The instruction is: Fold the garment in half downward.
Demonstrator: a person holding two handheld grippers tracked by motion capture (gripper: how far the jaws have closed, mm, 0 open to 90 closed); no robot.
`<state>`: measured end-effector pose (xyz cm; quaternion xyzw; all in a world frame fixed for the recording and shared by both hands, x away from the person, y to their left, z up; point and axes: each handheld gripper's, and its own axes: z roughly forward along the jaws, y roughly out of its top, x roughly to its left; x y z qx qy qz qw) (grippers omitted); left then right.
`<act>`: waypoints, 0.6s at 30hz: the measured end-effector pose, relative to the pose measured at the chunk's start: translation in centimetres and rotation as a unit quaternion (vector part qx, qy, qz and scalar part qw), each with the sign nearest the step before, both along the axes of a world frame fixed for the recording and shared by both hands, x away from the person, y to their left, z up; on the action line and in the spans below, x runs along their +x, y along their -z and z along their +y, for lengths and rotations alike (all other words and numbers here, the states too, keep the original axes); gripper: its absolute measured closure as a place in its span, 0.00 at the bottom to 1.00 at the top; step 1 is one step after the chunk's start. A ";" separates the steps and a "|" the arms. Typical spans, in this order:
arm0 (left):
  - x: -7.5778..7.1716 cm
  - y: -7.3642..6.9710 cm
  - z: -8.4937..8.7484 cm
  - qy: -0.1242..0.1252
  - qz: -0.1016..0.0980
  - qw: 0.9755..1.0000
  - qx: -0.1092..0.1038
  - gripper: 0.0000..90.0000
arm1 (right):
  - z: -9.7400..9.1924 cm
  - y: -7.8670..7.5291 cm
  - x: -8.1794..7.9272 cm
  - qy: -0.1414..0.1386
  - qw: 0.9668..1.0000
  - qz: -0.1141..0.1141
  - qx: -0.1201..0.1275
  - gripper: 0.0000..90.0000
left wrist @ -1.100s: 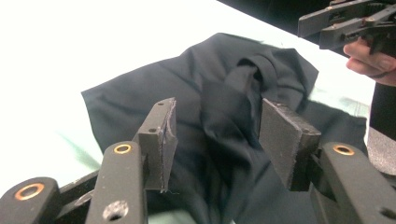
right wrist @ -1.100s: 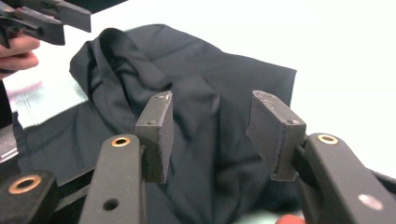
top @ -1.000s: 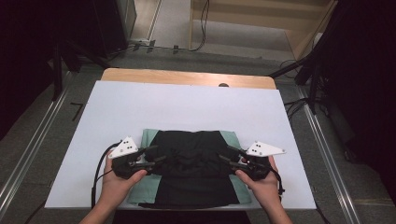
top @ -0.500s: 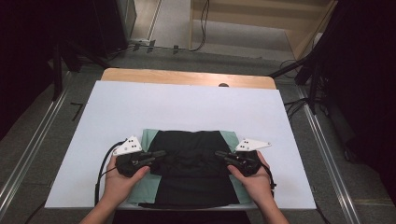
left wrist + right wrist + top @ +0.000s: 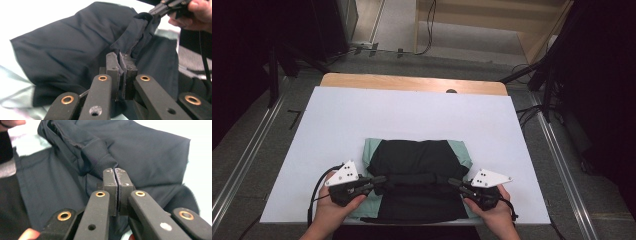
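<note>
A black garment (image 5: 417, 160) with mint green panels (image 5: 463, 151) lies flat on the white sheet (image 5: 412, 115) near the front edge. My left gripper (image 5: 379, 179) is shut on a raised fold of the black fabric at the garment's left side. Up close, its pads (image 5: 112, 62) pinch the cloth edge (image 5: 135, 32). My right gripper (image 5: 454, 182) is shut on the same fold at the right side, and its pads (image 5: 110, 180) clamp a bunched band of fabric (image 5: 100, 155). A ridge of cloth (image 5: 417, 178) runs between the two grippers. The right gripper (image 5: 162, 6) also appears far off in the left gripper view.
The white sheet covers a wooden table (image 5: 412, 82) whose far edge shows. Metal rails (image 5: 247, 155) run along both sides of the table. Dark stands and cables (image 5: 532, 110) sit around the back and right.
Both pairs of jaws have closed on the black fabric. The hands have shifted slightly toward the near edge, and a ridge of cloth now stands between them.
</note>
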<state>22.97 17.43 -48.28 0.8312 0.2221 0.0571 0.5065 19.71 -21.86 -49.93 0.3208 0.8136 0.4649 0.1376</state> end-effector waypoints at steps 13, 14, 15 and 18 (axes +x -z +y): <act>-3.3 1.2 -0.5 0.042 0.000 0.998 0.043 0.96 | -0.2 1.6 -2.7 -0.019 0.999 0.009 -0.027 0.96; -3.5 1.3 -0.5 0.044 -0.001 0.998 0.050 0.96 | -0.2 1.7 -2.8 -0.020 0.999 0.010 -0.031 0.96; -3.7 1.5 -0.6 0.047 -0.002 0.997 0.058 0.96 | -0.1 1.8 -2.9 -0.021 0.999 0.009 -0.035 0.96; -4.0 1.7 -0.8 0.054 -0.002 0.996 0.069 0.96 | -0.1 1.9 -3.0 -0.024 0.999 0.010 -0.040 0.96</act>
